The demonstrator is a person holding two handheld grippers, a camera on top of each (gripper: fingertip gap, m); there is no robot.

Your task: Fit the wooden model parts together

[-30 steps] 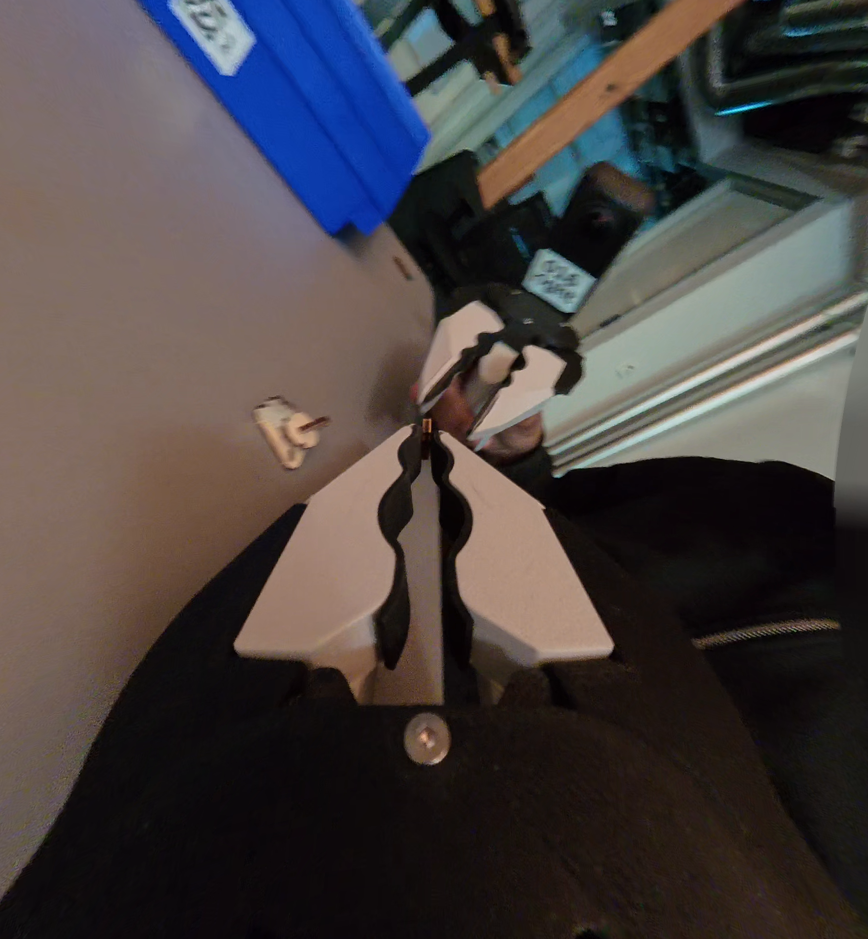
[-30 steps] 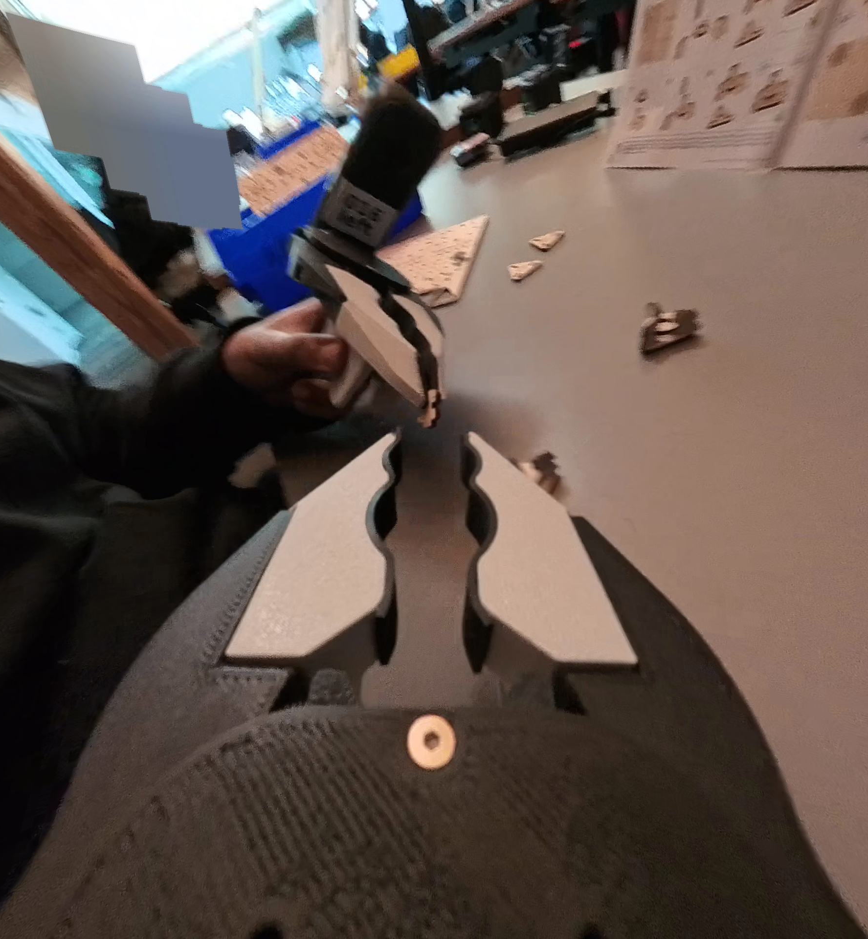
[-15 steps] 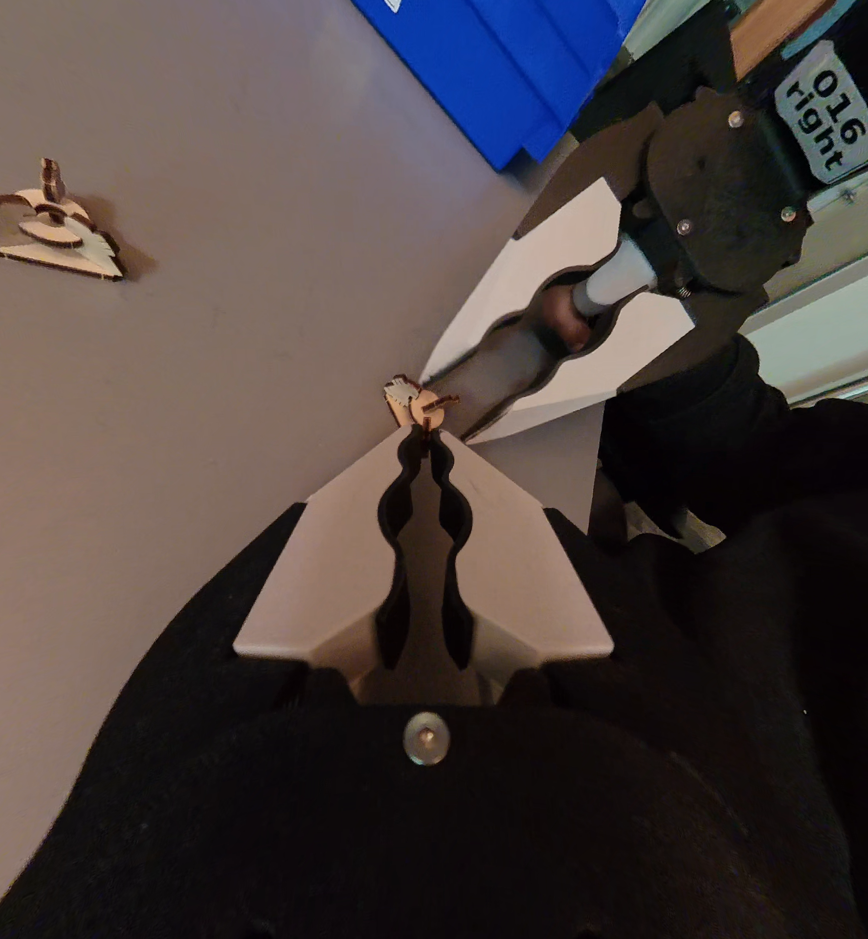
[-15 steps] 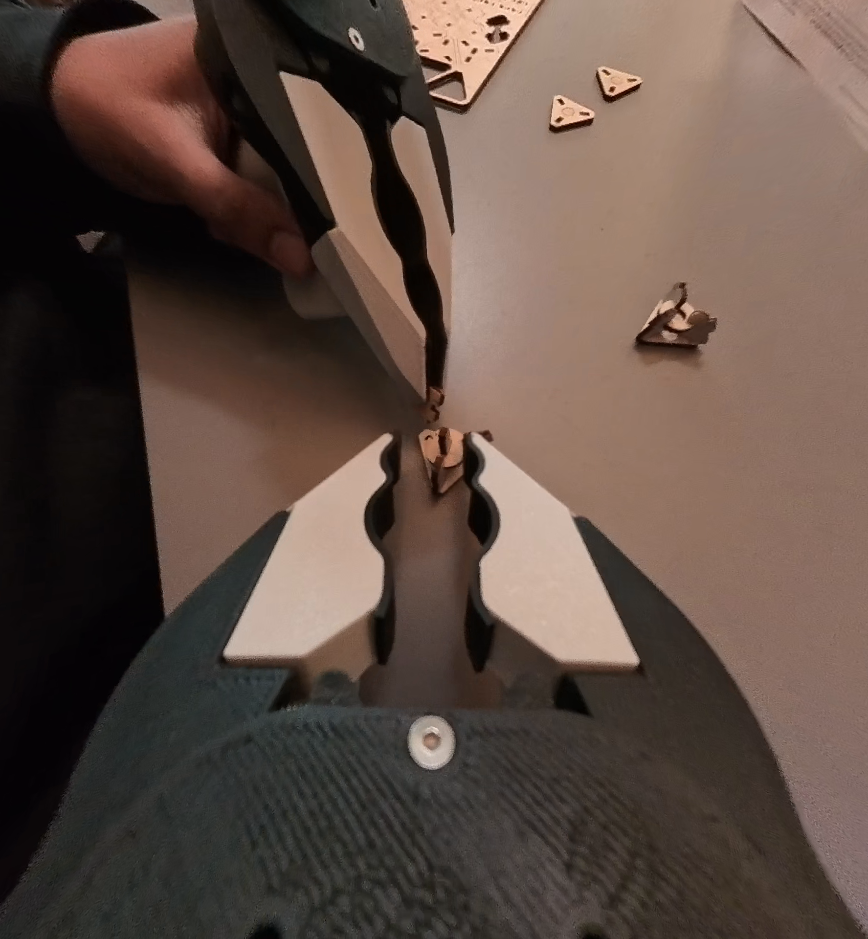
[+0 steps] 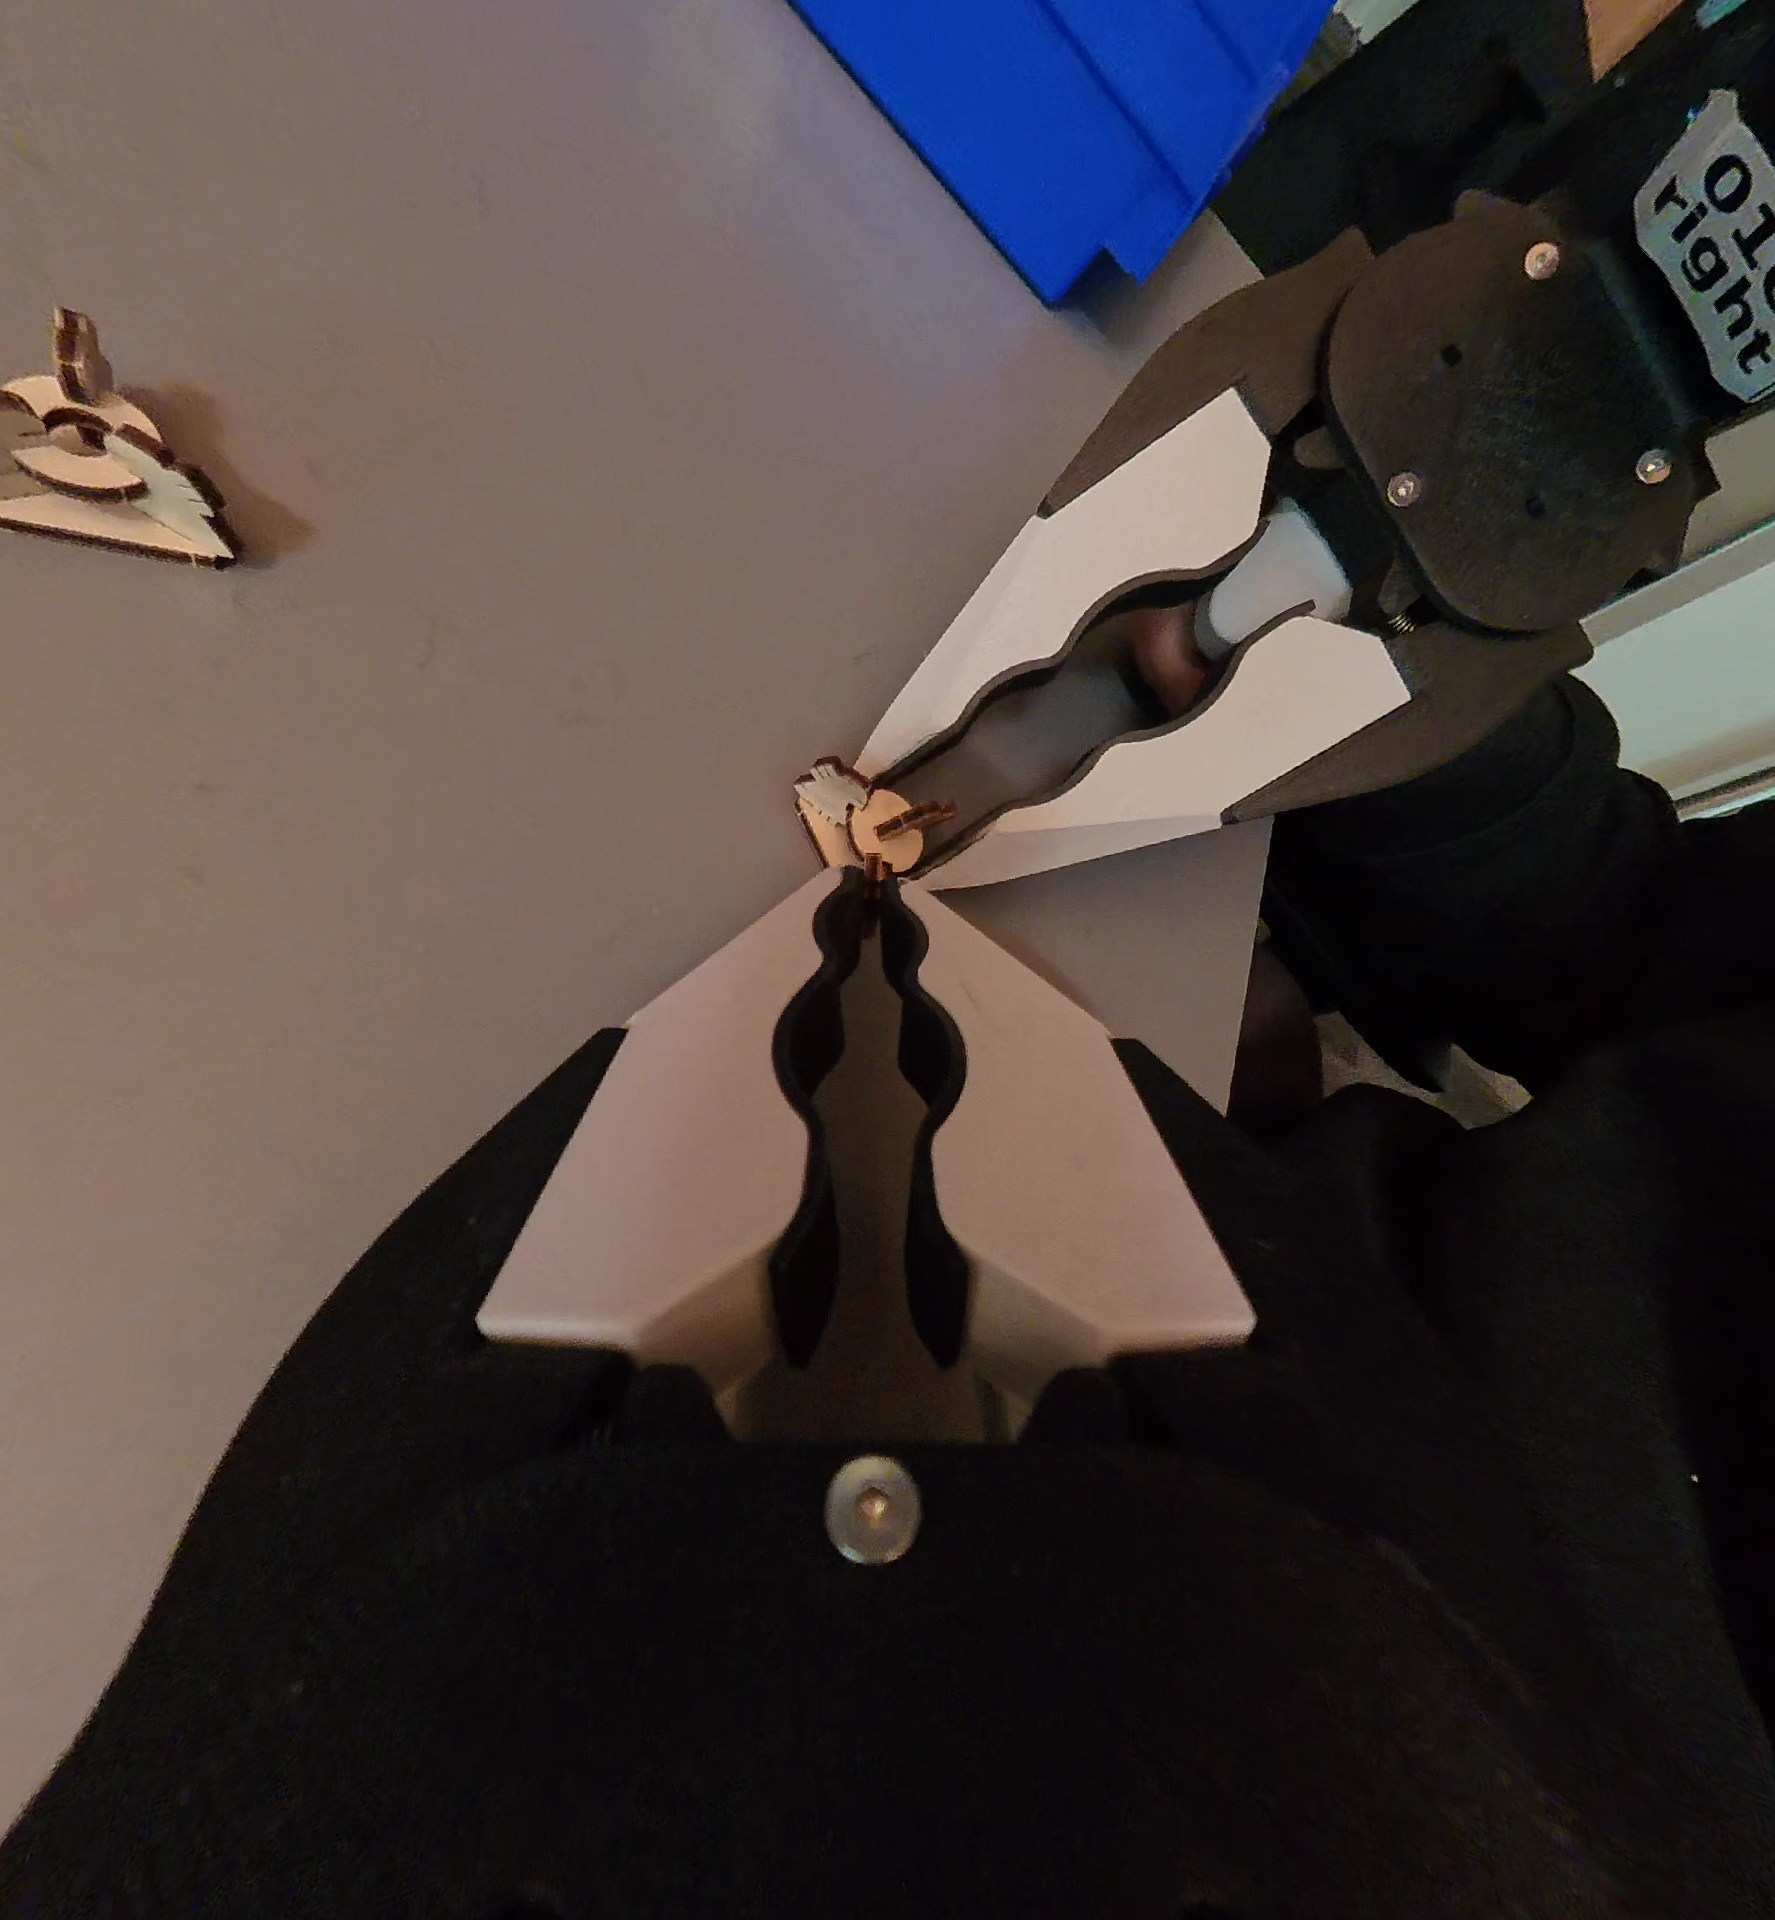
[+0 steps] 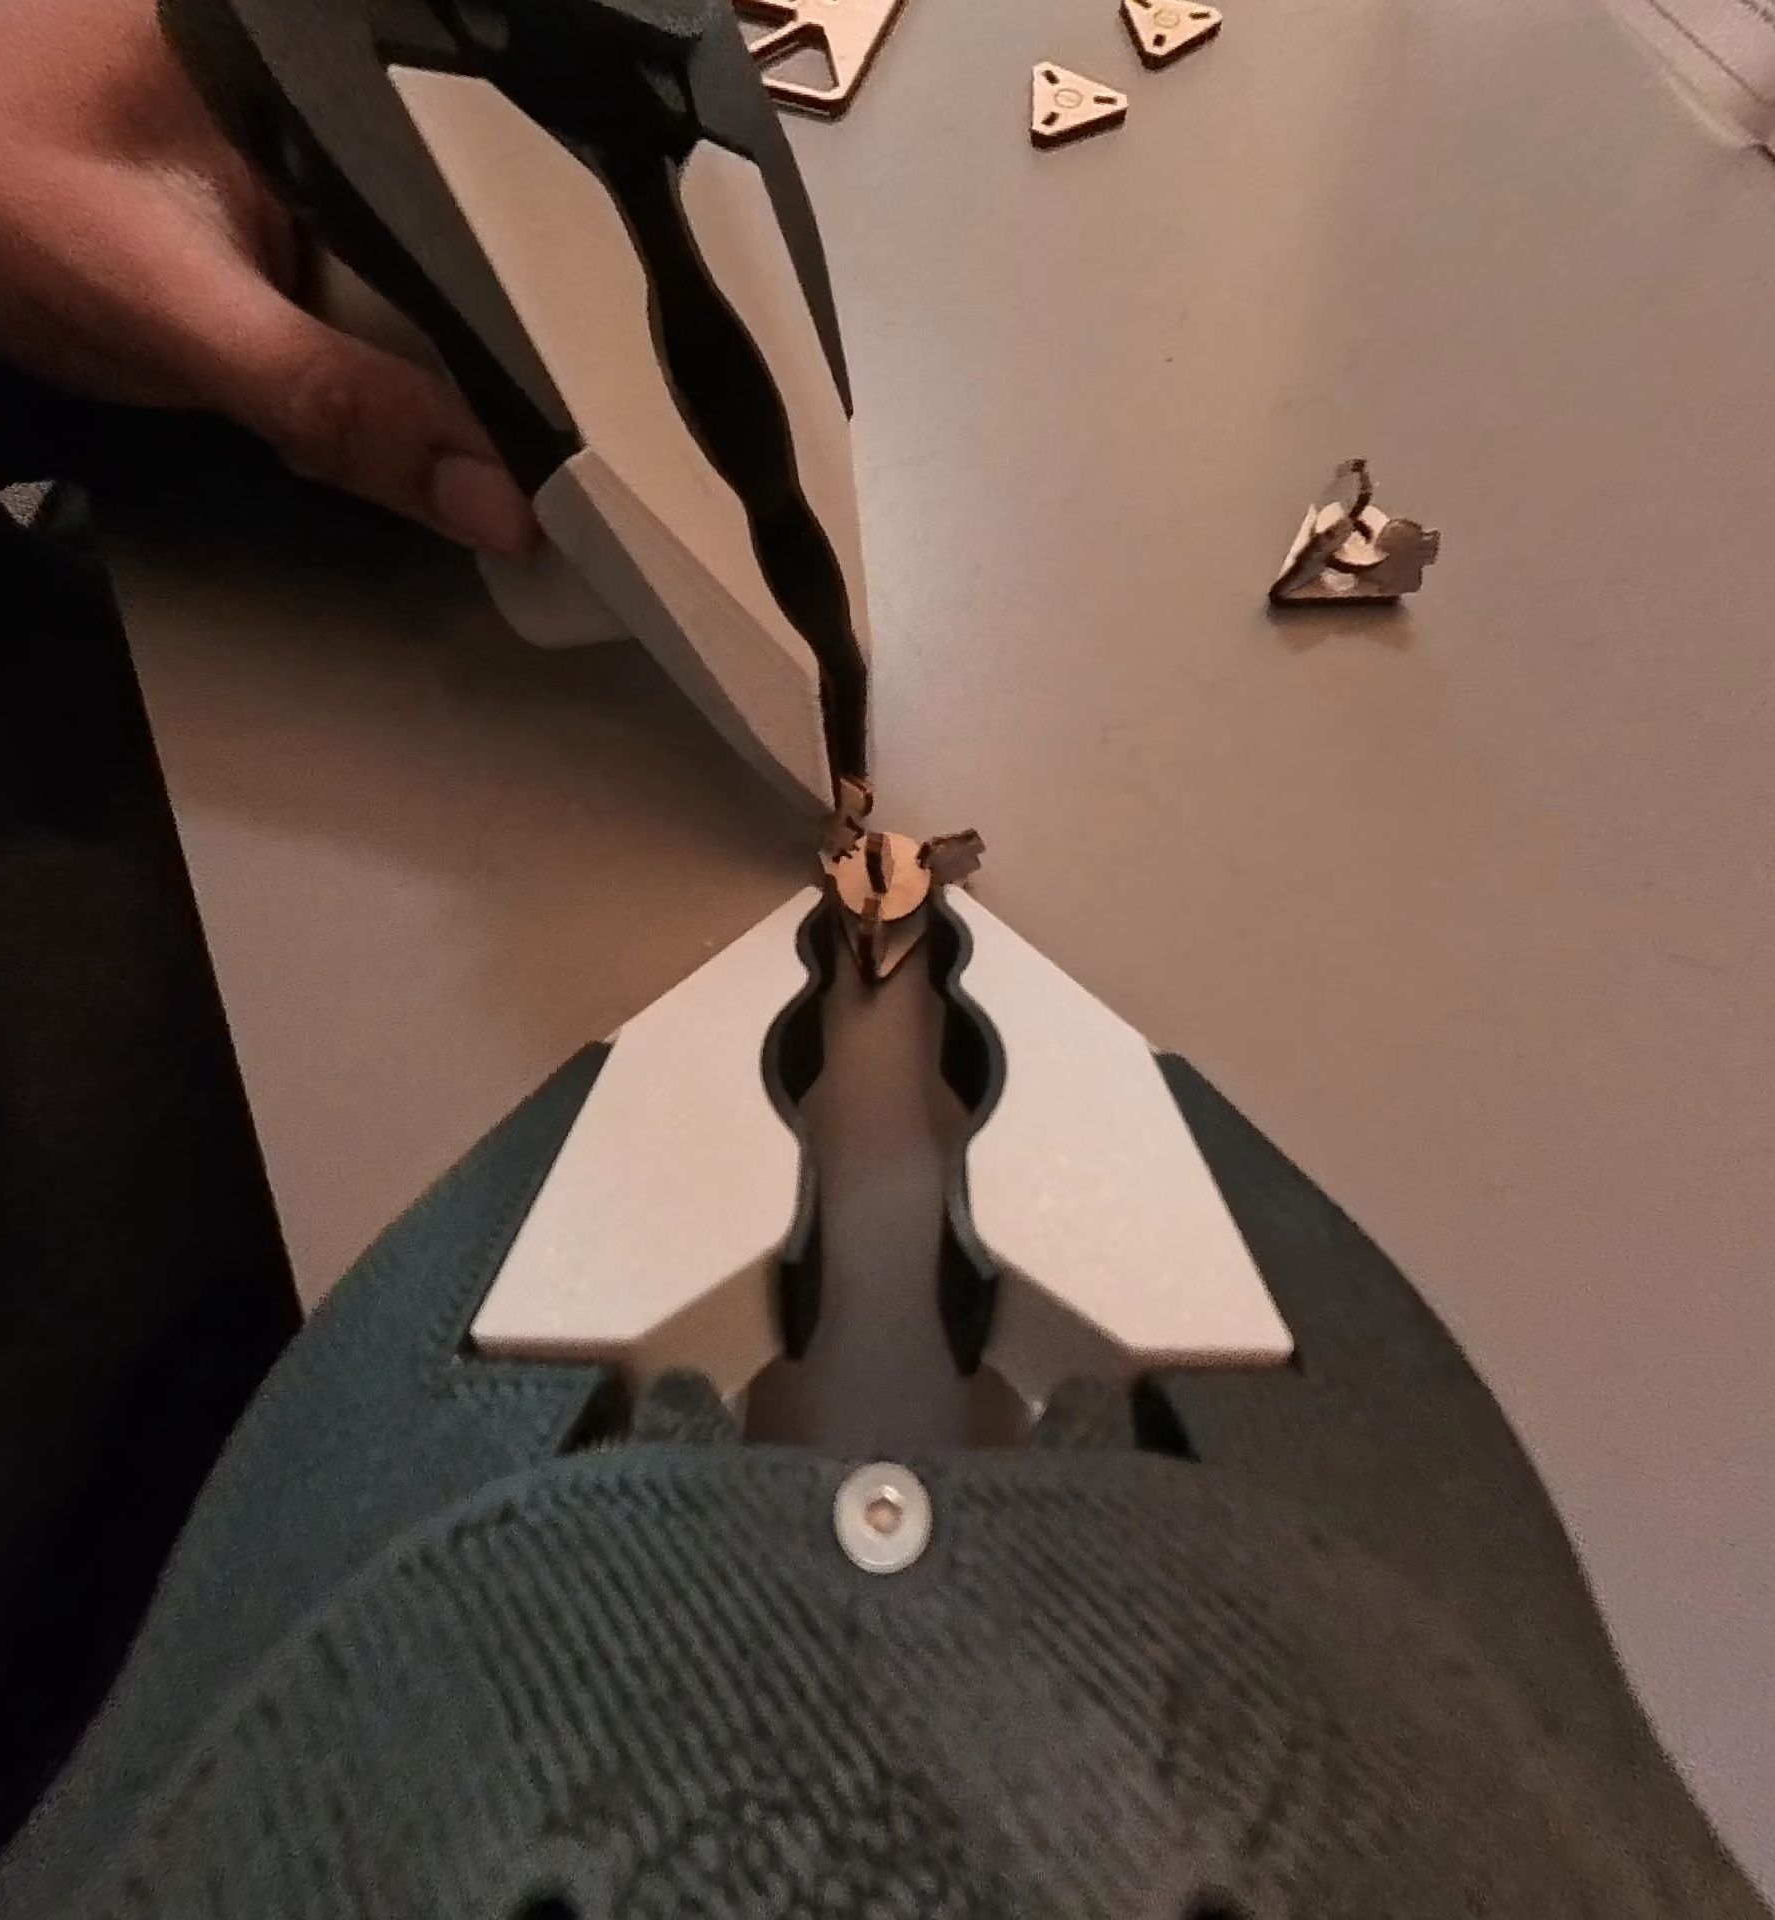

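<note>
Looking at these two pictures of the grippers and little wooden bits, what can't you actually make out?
- Small wooden piece: mostly hidden between the left gripper fingertips, left wrist view.
- Wooden sheet: cut off by the top edge, right wrist view.
- Blue bin: cut off by the top edge, left wrist view.

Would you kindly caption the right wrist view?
Right gripper grips wooden assembly; left gripper brings small peg.

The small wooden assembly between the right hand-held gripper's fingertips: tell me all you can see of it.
The small wooden assembly looks like laser-cut plywood with dark burnt edges: a pale round disc on a pointed base piece, notched tabs sticking out. The right hand-held gripper has closed on its two sides, low over the grey table. The left hand-held gripper, shut on a tiny wooden piece, holds that piece at the disc's edge.
</note>
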